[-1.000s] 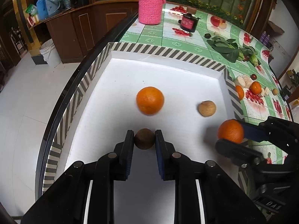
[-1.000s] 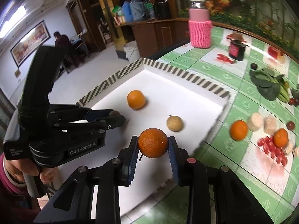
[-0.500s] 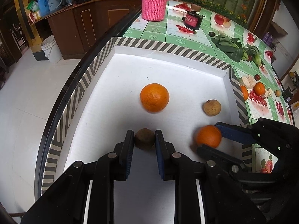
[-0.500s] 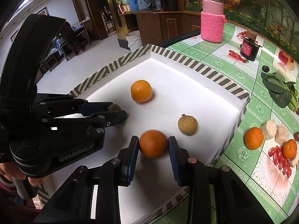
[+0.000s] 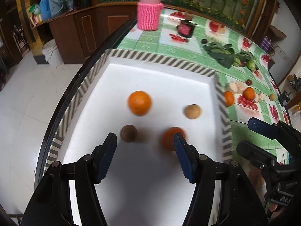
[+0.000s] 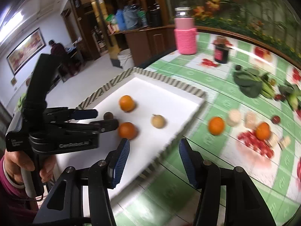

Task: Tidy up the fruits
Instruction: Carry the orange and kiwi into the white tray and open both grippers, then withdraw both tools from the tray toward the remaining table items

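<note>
Left wrist view is showing the left gripper [image 5: 144, 143] with jaws opening and nothing pressed between them, the dark brown fruit [image 5: 128, 133] lying just ahead in the white tray [image 5: 161, 60]. Two oranges [image 5: 139, 103] [image 5: 172, 138] and a tan fruit [image 5: 192, 111] are sitting near it. Right gripper [image 6: 154, 150] is also opening, empty, hovering over the tray's edge.

Both wrist views look steeply down, sharing the tray [image 5: 161, 61]

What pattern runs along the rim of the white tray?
Diagonal black-and-white stripes run along the tray rim, clearest in the left wrist view.
</note>
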